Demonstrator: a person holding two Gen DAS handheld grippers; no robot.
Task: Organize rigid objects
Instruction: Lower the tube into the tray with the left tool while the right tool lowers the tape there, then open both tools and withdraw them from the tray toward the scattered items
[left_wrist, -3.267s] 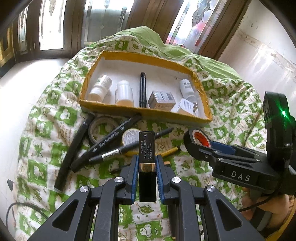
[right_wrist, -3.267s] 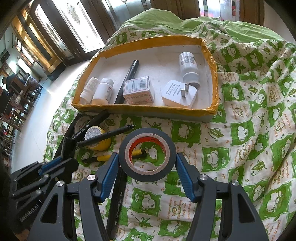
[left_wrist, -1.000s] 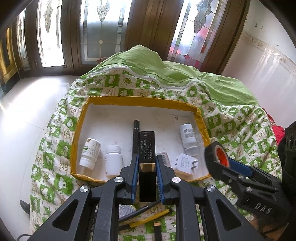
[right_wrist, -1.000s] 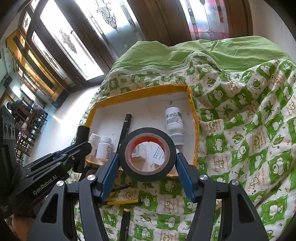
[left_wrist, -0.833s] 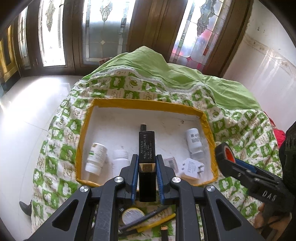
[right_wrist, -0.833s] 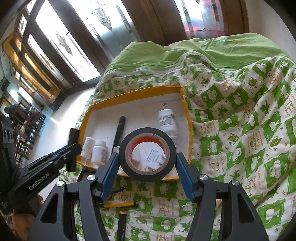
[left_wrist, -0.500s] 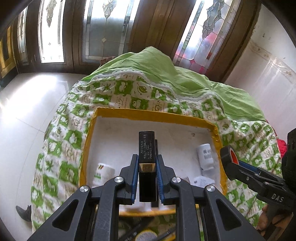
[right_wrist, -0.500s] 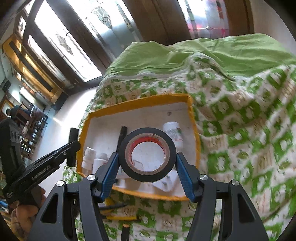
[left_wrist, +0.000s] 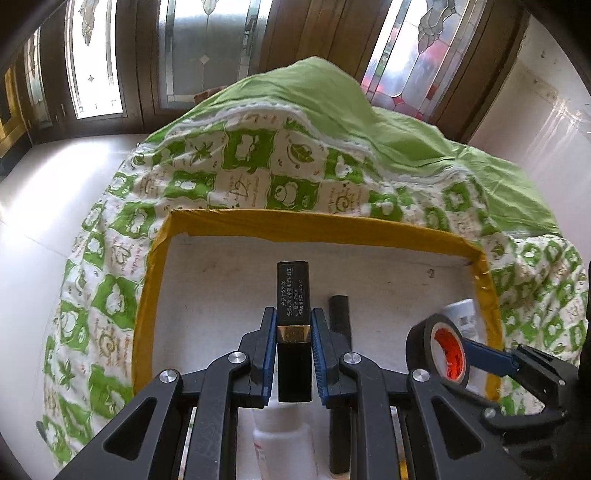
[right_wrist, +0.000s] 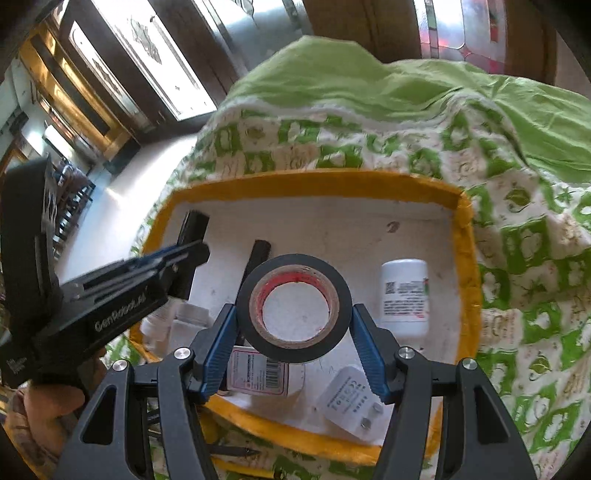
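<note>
My left gripper is shut on a black lipstick tube with a gold band, held above the white floor of the yellow-rimmed box. My right gripper is shut on a black tape roll with a red core, held over the same box. In the left wrist view the tape roll and right gripper show at the right. In the right wrist view the left gripper shows at the left with the lipstick tip.
In the box lie a white bottle, a white plug adapter, a small labelled carton, a black pen and more white bottles. The box sits on a green patterned quilt. Pens lie outside the near rim.
Both grippers have moved forward over the box with their loads. The loose pens and tape on the quilt have dropped out of the left wrist view.
</note>
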